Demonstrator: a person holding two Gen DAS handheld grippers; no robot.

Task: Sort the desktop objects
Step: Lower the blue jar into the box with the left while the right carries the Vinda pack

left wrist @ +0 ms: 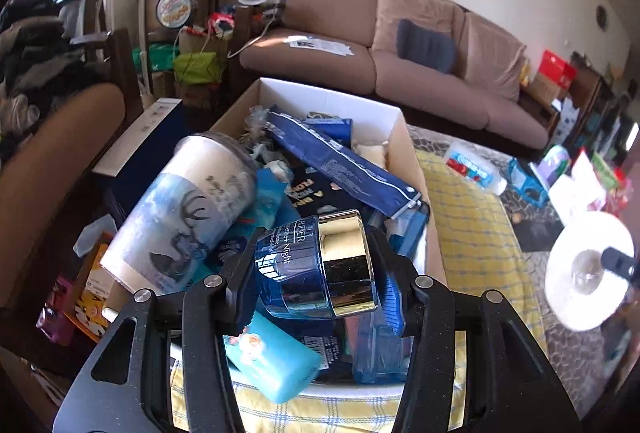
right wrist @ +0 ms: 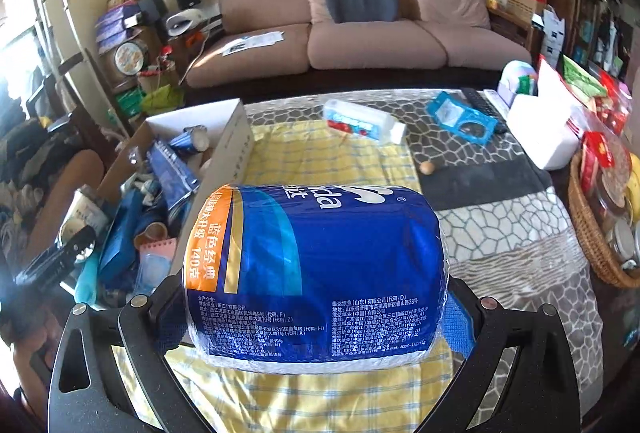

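My left gripper [left wrist: 320, 273] is shut on a blue glass cream jar with a gold lid [left wrist: 320, 265] and holds it over a white cardboard box [left wrist: 404, 137] filled with blue items, among them a tumbler with deer [left wrist: 188, 213] and a long blue pack [left wrist: 340, 161]. My right gripper [right wrist: 316, 309] is shut on a blue wrapped toilet paper roll [right wrist: 316, 273] above the yellow checked cloth [right wrist: 320, 153]. The box also shows in the right wrist view [right wrist: 232, 137], to the left of the roll. The roll's white end and the right gripper's tip show in the left wrist view [left wrist: 588, 273].
A wipes pack [right wrist: 360, 121], a blue packet [right wrist: 460, 117], a white box [right wrist: 540, 137] and a small round nut [right wrist: 426, 167] lie on the patterned tablecloth. A wicker basket [right wrist: 592, 233] stands at the right edge. A brown sofa [right wrist: 360, 33] is behind.
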